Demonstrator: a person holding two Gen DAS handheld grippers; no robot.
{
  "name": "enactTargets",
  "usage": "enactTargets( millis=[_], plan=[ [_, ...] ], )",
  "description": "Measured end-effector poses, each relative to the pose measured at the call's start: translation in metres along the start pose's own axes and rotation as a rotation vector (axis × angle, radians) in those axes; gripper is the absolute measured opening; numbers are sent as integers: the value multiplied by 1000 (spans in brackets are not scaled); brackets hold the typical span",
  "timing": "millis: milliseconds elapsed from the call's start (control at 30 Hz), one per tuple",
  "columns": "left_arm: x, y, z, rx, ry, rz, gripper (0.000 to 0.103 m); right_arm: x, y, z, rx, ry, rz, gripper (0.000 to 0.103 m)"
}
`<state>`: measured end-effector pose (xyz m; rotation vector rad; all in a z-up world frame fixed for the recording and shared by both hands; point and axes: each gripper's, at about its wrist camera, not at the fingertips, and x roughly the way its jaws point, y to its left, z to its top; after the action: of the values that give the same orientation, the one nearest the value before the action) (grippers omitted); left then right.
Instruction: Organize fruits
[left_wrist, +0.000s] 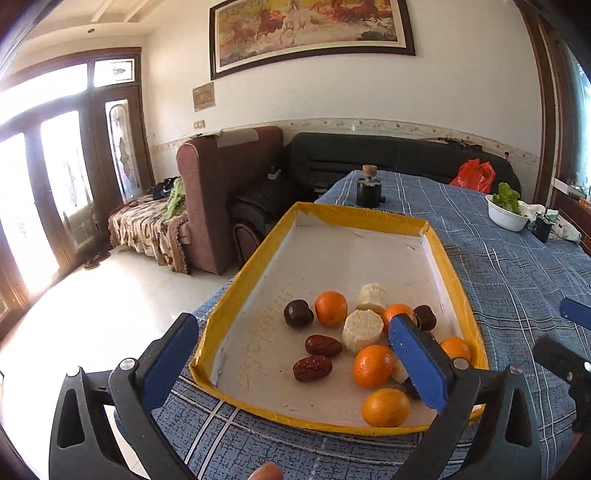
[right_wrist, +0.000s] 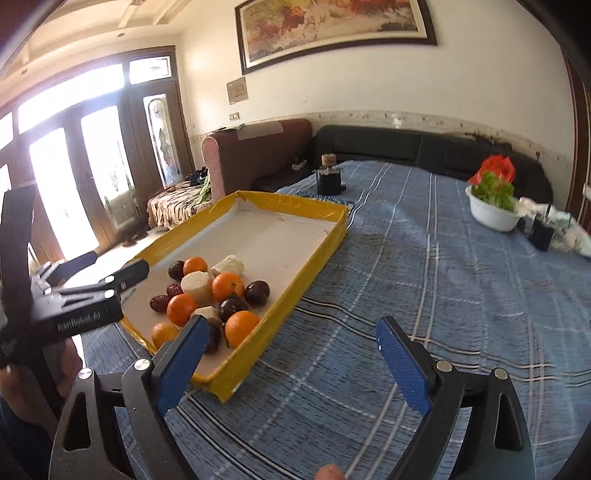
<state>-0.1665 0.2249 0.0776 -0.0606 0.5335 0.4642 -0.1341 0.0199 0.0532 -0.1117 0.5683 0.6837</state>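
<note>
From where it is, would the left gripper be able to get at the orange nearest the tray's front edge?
Probably yes. The left gripper is open and empty, hanging over the near end of the yellow tray, and that orange lies uncovered just inside the low front wall, almost beneath its right finger.

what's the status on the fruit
Left gripper and right gripper open, empty. Fruits bunched in yellow tray. Nothing in the way.
</note>
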Motion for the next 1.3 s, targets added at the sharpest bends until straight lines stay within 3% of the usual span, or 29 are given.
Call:
enactTargets(
  millis=[67,167,267,400,567,1300],
  plan=[
    [-5,-1,-1,-10,-25,20,103,-6,0,-3,-29,-29,-24,101],
    [-10,-5,-3,16,-35,121,103,-12,2,-10,-61,-97,-43,103],
    [-7,-10,-1,45,-24,120,103,-13,6,-10,-86,-112,-30,103],
    [9,-4,0,-14,41,110,103,-15,11,-11,-117,-123,-20,103],
    [22,-4,-1,-14,69,144,103,-15,12,-11,-115,-122,-12,103],
    [29,-6,-2,-6,91,148,103,-14,11,-11,-105,-110,-19,103]
  ],
)
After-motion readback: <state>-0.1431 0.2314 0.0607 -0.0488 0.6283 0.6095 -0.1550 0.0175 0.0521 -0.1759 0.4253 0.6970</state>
